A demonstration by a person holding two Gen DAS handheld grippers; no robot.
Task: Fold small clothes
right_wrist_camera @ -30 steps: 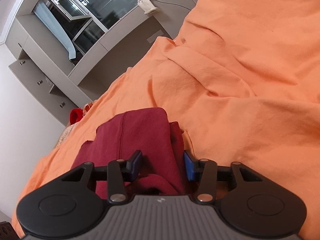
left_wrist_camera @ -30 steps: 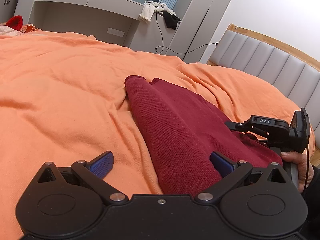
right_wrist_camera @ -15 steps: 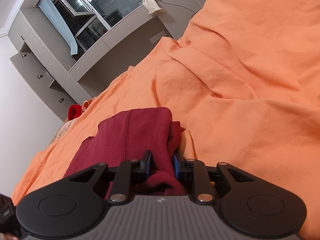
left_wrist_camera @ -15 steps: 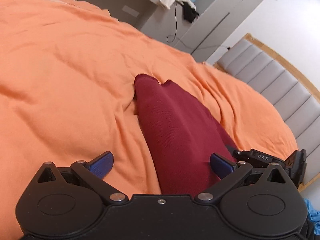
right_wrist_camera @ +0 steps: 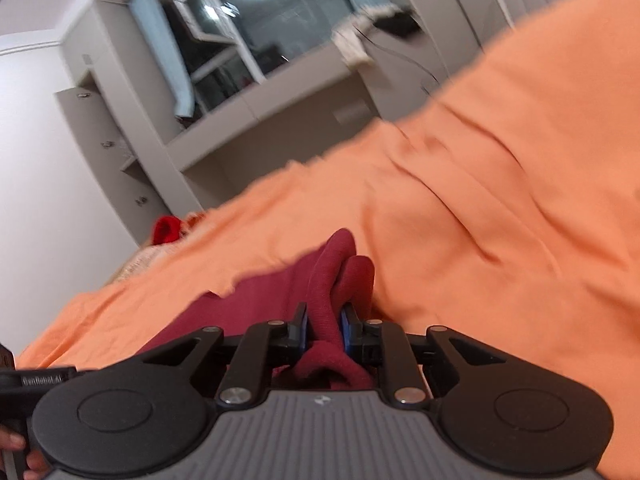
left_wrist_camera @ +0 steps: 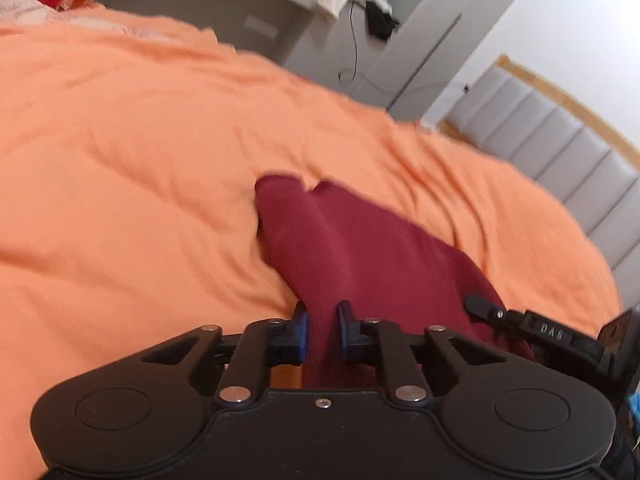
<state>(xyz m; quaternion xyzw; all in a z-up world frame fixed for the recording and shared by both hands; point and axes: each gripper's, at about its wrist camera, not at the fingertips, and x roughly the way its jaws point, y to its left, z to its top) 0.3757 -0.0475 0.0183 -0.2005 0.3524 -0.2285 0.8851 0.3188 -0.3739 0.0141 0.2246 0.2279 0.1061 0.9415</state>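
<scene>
Pinching the dark red knit garment (left_wrist_camera: 360, 248) at its near edge with both tools at once, so looking like the start of a fold. Left tool (left_wrist_camera: 322, 330) having just been closing, blue pads now clamped narrow on a ridge of the red fabric. Right tool (right_wrist_camera: 323, 326) also having just been closing, squeezing a bunched-up fold of the same garment (right_wrist_camera: 320, 280), pads pressing on it from both sides. Lying stretched out on the rumpled orange bedsheet (left_wrist_camera: 140, 160), far end of the garment pointing away toward the grey padded headboard (left_wrist_camera: 560, 148) side. Right tool also peeking into the left view (left_wrist_camera: 540, 330), just beside the garment's edge.

Guessing next: lifting both pinched corners together and carrying them over toward the far end, keeping the edge taut and level so no sagging in the middle. Probably needing an even pull, since knit this soft slipping or bunching easily. Pictures pretty blurry, so not swearing to finer details.
</scene>
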